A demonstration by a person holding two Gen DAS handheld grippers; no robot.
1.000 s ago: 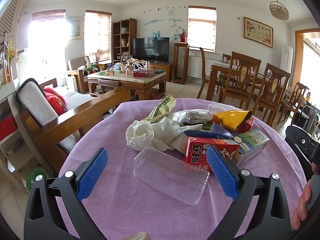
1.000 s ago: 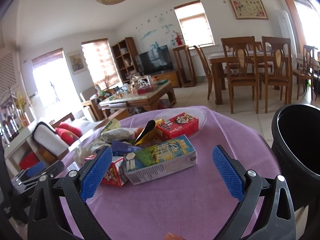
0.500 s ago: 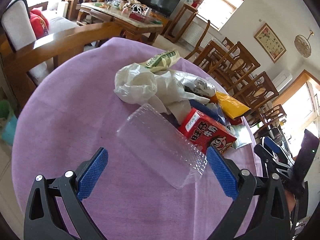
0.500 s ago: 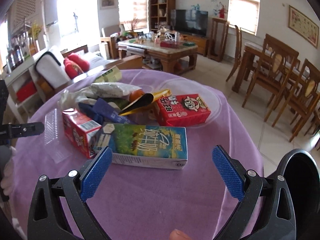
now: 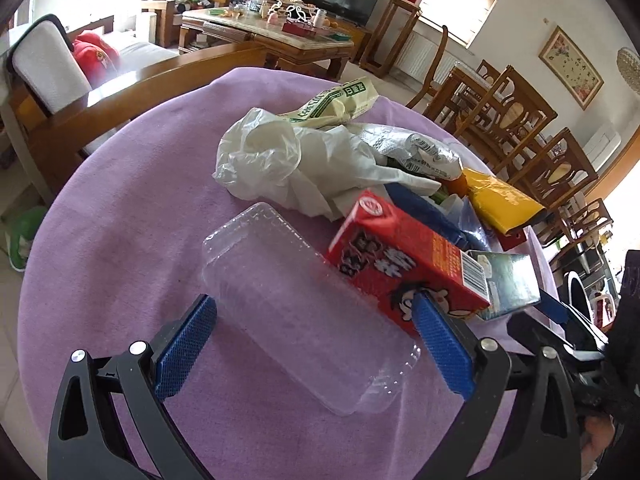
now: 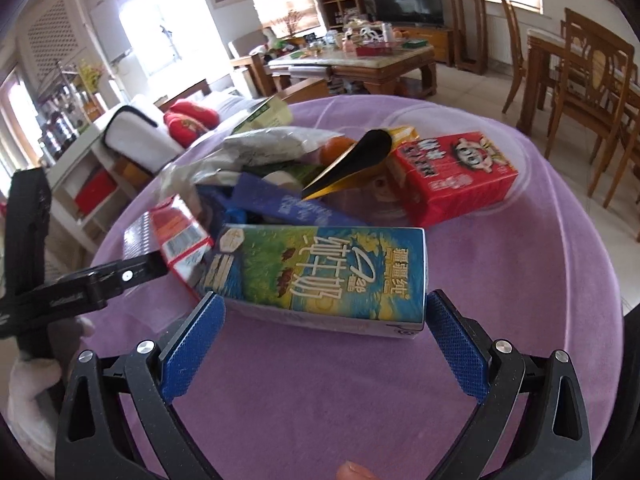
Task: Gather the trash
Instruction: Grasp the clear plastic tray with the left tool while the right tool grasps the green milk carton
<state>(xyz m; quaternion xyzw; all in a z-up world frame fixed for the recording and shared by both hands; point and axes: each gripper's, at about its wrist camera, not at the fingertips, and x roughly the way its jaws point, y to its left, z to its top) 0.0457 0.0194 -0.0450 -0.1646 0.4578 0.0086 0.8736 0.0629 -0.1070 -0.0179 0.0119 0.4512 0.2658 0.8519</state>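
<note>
A round table under a purple cloth (image 5: 120, 208) carries the whole heap of trash, and everything below is placed against the blue-and-green milk carton (image 6: 320, 276) lying on its side near the table's front edge. A crumpled white plastic bag (image 5: 288, 160) sits on the far side of the heap from that carton, with a silver foil wrapper (image 5: 416, 148) beside it. A clear plastic tray (image 5: 296, 316) lies flat on the cloth, left of the carton and beyond a red drink box (image 5: 404, 268) that touches the carton's left end. A second red box (image 6: 452, 176) lies behind the carton to the right, apart from it. A yellow pouch (image 5: 500, 200) rests behind the carton in the middle of the heap; what lies under it is hard to make out.

The left gripper (image 5: 316, 332) has its blue pads spread wide, straddling the clear tray without visibly pressing it. The right gripper (image 6: 324, 332) is likewise spread wide, its pads flanking the two ends of the milk carton, seemingly just short of contact.
</note>
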